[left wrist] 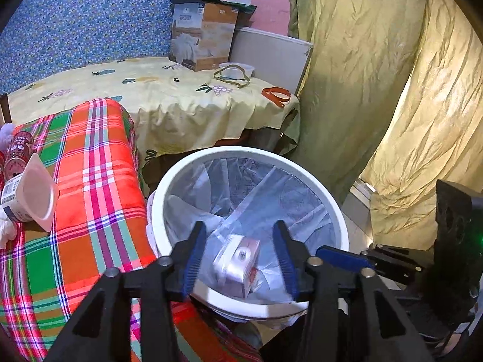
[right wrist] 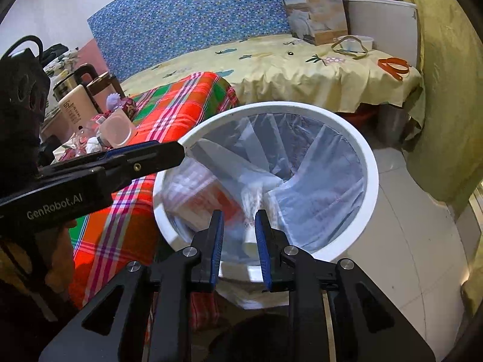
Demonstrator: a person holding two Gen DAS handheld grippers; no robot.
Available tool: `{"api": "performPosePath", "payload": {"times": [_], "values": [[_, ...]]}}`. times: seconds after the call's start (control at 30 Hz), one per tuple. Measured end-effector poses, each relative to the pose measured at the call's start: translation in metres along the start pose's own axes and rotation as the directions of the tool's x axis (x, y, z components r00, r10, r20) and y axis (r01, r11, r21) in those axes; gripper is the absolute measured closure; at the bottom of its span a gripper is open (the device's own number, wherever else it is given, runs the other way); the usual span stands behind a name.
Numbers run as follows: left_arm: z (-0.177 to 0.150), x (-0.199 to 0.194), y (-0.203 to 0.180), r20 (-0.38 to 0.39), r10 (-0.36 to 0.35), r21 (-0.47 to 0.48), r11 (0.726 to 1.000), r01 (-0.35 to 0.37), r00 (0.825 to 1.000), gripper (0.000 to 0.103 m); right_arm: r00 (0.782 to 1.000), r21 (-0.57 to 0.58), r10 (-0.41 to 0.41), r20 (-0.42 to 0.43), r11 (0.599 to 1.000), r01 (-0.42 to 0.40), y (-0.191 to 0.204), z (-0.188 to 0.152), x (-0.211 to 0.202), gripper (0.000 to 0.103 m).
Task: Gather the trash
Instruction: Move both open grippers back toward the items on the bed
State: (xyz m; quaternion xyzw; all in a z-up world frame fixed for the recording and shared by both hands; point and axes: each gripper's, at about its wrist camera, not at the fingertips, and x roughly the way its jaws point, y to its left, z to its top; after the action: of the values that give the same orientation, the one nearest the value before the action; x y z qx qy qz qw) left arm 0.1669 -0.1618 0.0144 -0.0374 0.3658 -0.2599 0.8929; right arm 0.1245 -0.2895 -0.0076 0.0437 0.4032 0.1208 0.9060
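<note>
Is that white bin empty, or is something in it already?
Not empty: inside the lined white bin a small carton shows below the open left gripper.

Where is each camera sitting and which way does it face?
Left wrist: on the left hand-held gripper, angled down into the white bin where a small carton lies between open fingers; the right hand-held gripper shows at right.
Right wrist: on the right hand-held gripper, angled down over the same bin, fingers on a white wrapper; the left one crosses at left.
Shared: bin, plaid cloth, yellow tablecloth.

White bin (left wrist: 341, 211), plaid red/green cloth (left wrist: 99, 181), blue dotted wall panel (left wrist: 90, 24).
</note>
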Motion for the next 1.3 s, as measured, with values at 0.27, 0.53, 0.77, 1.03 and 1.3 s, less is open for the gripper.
{"api": "performPosePath", "payload": {"times": [0.27, 0.53, 0.77, 1.03, 1.3], "values": [[-0.004, -0.015, 0.008, 0.027, 0.023, -0.030, 0.999, -0.022, 0.999, 0.053, 1.000, 0.005, 0.003, 0.028, 1.000, -0.003, 0.004, 0.003, -0.009, 0.079], [-0.021, -0.047, 0.025, 0.060, 0.087, -0.079, 0.994, -0.082, 0.994, 0.053, 0.996, 0.015, 0.063, 0.058, 0.998, -0.064, 0.017, 0.002, -0.015, 0.075], [-0.039, -0.072, 0.044, 0.069, 0.167, -0.117, 0.980, -0.159, 0.983, 0.053, 0.991, -0.029, 0.125, 0.040, 0.992, -0.124, 0.045, 0.001, -0.013, 0.071], [-0.061, -0.099, 0.071, 0.071, 0.255, -0.170, 0.956, -0.240, 0.964, 0.053, 0.989, -0.105, 0.148, 0.026, 0.984, -0.144, 0.077, 0.000, -0.009, 0.071], [-0.076, -0.118, 0.100, 0.072, 0.318, -0.224, 0.929, -0.296, 0.945, 0.053, 0.982, -0.136, 0.191, 0.003, 0.973, -0.188, 0.100, 0.001, -0.002, 0.071]]}}
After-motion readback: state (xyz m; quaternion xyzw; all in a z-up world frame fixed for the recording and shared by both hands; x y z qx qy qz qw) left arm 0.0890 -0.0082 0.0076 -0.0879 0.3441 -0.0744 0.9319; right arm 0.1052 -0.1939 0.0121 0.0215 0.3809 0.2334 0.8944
